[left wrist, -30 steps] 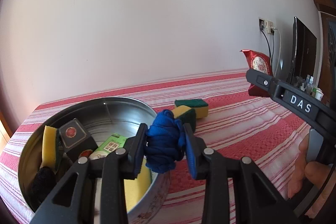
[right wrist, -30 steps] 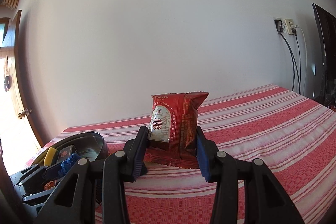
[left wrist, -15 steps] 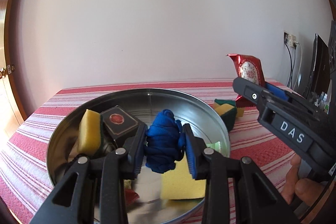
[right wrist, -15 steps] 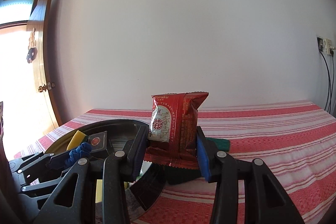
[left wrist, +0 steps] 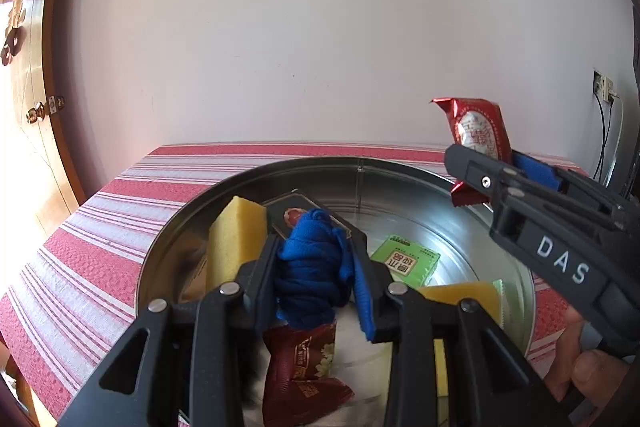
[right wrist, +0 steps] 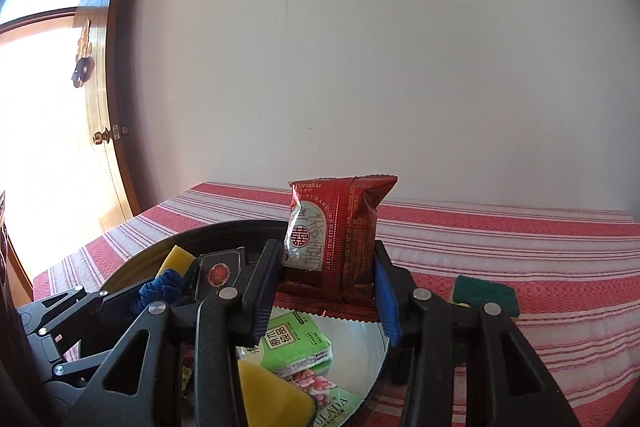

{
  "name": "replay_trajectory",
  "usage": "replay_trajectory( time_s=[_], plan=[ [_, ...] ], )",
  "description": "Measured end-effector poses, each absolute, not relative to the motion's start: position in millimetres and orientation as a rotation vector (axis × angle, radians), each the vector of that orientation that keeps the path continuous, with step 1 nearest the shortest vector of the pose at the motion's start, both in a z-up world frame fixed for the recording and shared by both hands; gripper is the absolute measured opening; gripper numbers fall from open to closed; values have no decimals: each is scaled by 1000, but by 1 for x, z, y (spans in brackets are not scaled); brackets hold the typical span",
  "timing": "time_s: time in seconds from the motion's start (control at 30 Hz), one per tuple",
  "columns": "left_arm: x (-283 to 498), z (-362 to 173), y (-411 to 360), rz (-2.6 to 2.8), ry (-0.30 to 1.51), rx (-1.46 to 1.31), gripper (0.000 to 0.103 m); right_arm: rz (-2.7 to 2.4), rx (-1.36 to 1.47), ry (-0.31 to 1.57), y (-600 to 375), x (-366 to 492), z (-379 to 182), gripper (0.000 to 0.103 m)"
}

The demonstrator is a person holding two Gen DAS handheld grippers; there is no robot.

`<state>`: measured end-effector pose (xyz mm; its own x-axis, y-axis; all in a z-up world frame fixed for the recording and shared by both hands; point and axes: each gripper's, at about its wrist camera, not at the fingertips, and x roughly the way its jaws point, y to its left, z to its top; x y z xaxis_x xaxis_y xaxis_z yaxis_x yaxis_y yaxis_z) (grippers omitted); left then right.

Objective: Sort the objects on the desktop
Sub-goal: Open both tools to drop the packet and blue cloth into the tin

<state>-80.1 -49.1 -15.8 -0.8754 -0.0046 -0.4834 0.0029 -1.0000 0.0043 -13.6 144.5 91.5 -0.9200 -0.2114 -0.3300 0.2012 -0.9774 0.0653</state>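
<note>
Left hand-held gripper (left wrist: 316, 267) clamps bunched blue cloth (left wrist: 314, 267) over round metal basin (left wrist: 400, 171); right hand-held gripper (right wrist: 326, 291) pinches red foil snack packet (right wrist: 336, 231)

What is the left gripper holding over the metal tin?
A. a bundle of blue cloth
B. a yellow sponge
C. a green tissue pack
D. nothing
A: the left gripper is shut on the blue cloth bundle, held above the metal tin.
</note>
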Motion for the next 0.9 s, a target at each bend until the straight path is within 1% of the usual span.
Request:
replay_trajectory(
  time_s=[0.13, 0.5, 0.73, 0.83, 0.87, 0.9],
  plan=[
    [-80, -17, -47, -3019, -32, 773, 34, -2883, 528, 11, 137, -17, 87, 47],
    [-78, -17, -45, -2982, -62, 769, 34, -2861, 554, 67, 130, -21, 81, 47],
    [-75, -16, -43, -2968, -72, 773, 34, -2852, 563, 51, 132, -23, 81, 47],
    [-71, -16, -39, -2960, -87, 758, 36, -2841, 547, 44, 133, -22, 81, 48],
    [-70, -15, -38, -2956, -96, 748, 40, -2834, 543, 40, 133, -22, 81, 50],
    [-68, -15, -37, -2950, -106, 736, 48, -2829, 543, 38, 133, -22, 81, 60]
  ],
)
